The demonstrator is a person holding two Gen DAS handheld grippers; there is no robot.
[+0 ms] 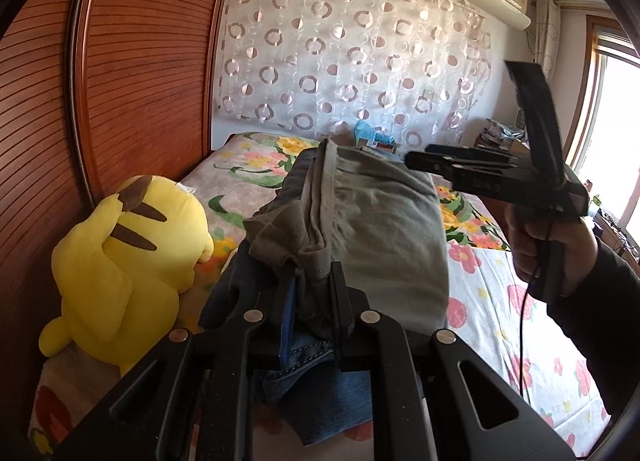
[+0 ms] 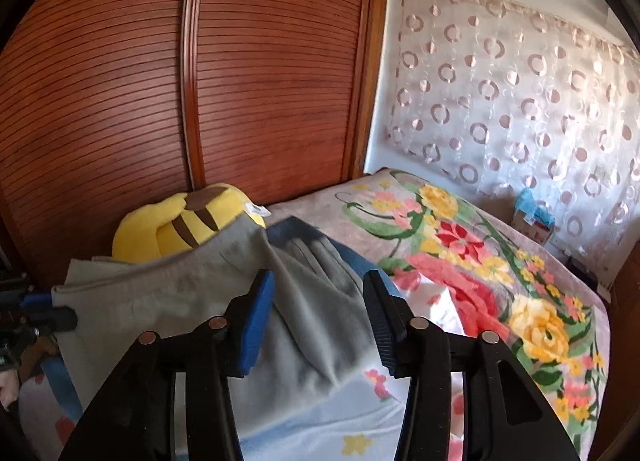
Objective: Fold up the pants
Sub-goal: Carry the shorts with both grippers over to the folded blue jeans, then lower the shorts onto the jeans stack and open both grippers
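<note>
Folded grey pants (image 1: 384, 221) lie across the bed on top of blue jeans (image 1: 320, 385). My left gripper (image 1: 314, 279) is shut on a bunched edge of the grey pants at their near end. In the right wrist view the grey pants (image 2: 200, 293) spread below my right gripper (image 2: 318, 281). Its jaws stand apart, with the cloth under the gap and neither pad pressing on it. The left wrist view shows the right gripper (image 1: 414, 160) from the side, over the far right end of the pants, in a person's hand (image 1: 536, 245). The left gripper (image 2: 52, 315) shows at the pants' left edge.
A yellow plush toy (image 1: 120, 257) sits at the left against a slatted wooden wardrobe (image 1: 132, 81). The floral bedsheet (image 2: 480, 261) covers the bed. A circle-patterned curtain (image 1: 352, 53) hangs behind the bed, with a small box (image 2: 532, 217) at its foot. A window (image 1: 616, 133) is at the right.
</note>
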